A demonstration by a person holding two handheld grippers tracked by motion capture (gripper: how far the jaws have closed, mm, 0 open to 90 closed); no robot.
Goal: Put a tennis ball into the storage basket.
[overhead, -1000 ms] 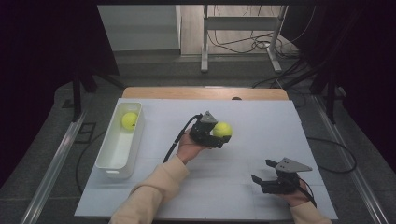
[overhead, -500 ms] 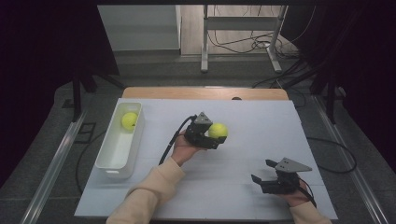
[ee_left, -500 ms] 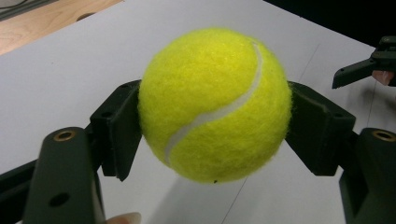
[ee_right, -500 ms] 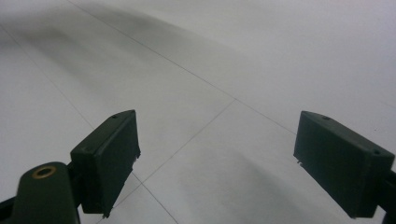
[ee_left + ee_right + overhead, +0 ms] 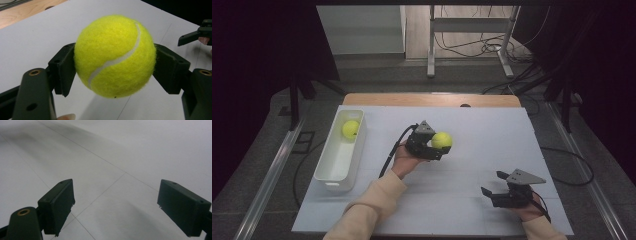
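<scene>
White sheeting covers the worktop (image 5: 472,125). Near its front right corner the right gripper (image 5: 498,184) rests with its jaws spread wide and nothing between them. Farther in, around the middle, the left gripper (image 5: 439,147) has its jaws clamped on a tennis ball (image 5: 442,140), lifted off the surface. Along the left edge sits a white bin (image 5: 326,175), a second ball (image 5: 350,129) at its far end.

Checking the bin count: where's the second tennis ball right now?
In the high view, the second tennis ball lies in the far end of the white bin at the table's left, apart from the ball gripped by the left gripper at mid-table.
</scene>
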